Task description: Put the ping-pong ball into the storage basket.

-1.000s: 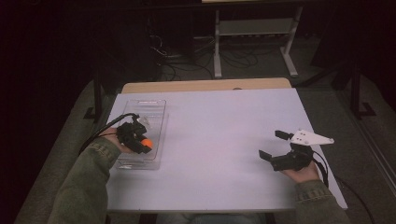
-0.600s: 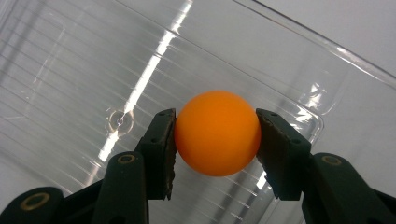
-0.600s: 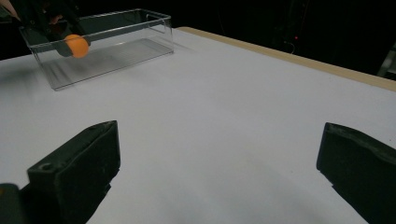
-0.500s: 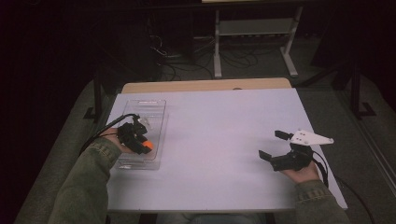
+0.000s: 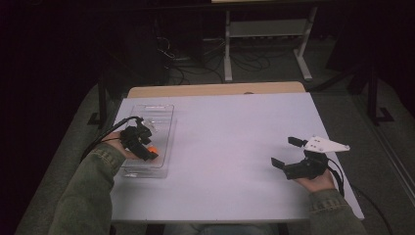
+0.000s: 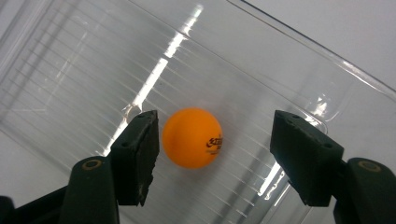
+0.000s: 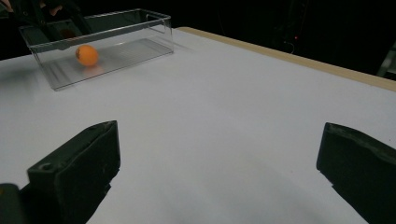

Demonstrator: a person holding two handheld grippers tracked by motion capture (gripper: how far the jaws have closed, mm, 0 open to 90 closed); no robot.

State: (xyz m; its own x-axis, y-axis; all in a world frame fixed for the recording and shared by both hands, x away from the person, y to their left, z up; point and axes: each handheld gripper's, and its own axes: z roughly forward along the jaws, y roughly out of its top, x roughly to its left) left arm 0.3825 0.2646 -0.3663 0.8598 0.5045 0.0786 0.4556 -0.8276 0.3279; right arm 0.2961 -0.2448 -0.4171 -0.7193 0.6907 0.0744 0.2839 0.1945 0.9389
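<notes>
An orange table-tennis ball (image 6: pixel 192 138) lies in a clear plastic bin (image 6: pixel 303 51) at the table's left. My left gripper (image 6: pixel 215 154) points down into the bin, and its jaws have just been opening. The ball sits between them, close to one pad and well apart from the other, with neither pressing it. From above, the left gripper (image 5: pixel 147 152) hangs over the bin's (image 5: pixel 169 127) near end, with the ball (image 5: pixel 153 149) at its tips. My right gripper (image 5: pixel 285 152) rests open near the table's right front with nothing between its jaws. The right gripper view (image 7: pixel 219 172) shows the ball (image 7: pixel 87 54) inside the bin (image 7: pixel 116 21).
The white tabletop (image 5: pixel 235 127) has a wooden strip (image 5: pixel 215 90) along its far edge. Beyond it, a metal table frame (image 5: pixel 264 29) and cables (image 5: pixel 171 54) stand on the dark floor. A black cable (image 5: pixel 105 134) trails from the left gripper off the table's left side.
The left gripper's jaws have parted from the orange ball, which now lies loose in the bin. Neither hand has shifted.
</notes>
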